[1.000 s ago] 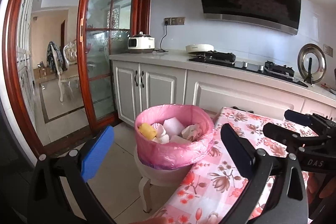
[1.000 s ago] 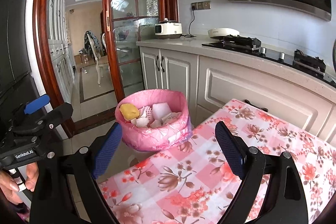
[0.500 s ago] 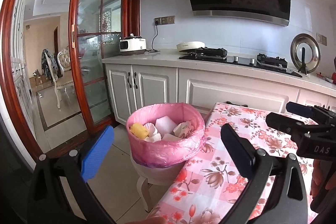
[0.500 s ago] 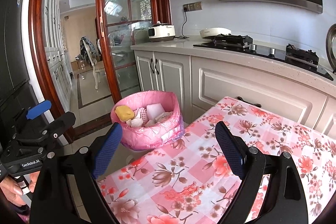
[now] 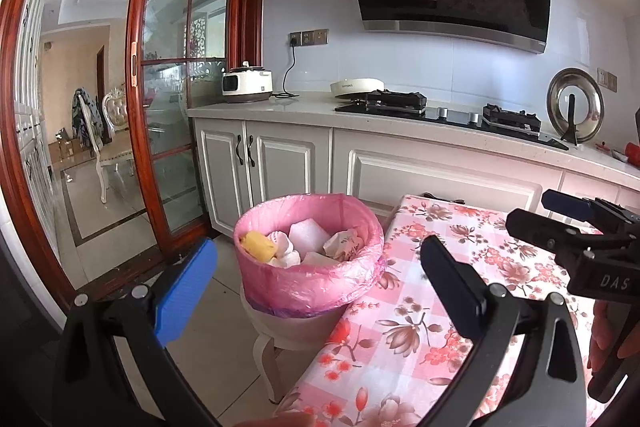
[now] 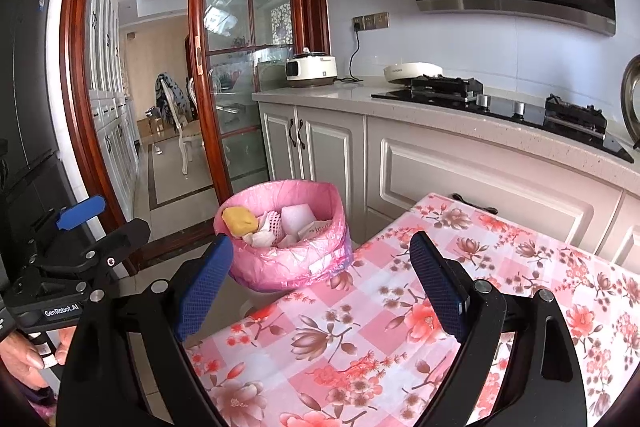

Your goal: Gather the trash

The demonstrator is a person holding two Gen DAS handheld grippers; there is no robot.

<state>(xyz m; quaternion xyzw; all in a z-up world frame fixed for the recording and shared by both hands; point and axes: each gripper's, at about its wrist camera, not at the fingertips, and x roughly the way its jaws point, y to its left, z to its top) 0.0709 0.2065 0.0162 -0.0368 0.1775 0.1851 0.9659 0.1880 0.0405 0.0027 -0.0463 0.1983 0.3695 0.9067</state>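
Note:
A bin lined with a pink bag stands on a white stool at the table's left end. Inside lie a yellow sponge-like lump, white foam pieces and crumpled wrappers. My left gripper is open and empty, hovering short of the bin. My right gripper is open and empty too, above the floral tablecloth beside the bin. Each gripper shows in the other's view: the right one, the left one, each with a hand on it.
White kitchen cabinets and a counter with a gas hob, a rice cooker and a pan lid run behind the table. A wood-framed glass sliding door stands left, with a dining chair beyond it.
Both grippers have drawn back and tilted up, so the bin sits lower and farther in each view. Their jaws have stayed open.

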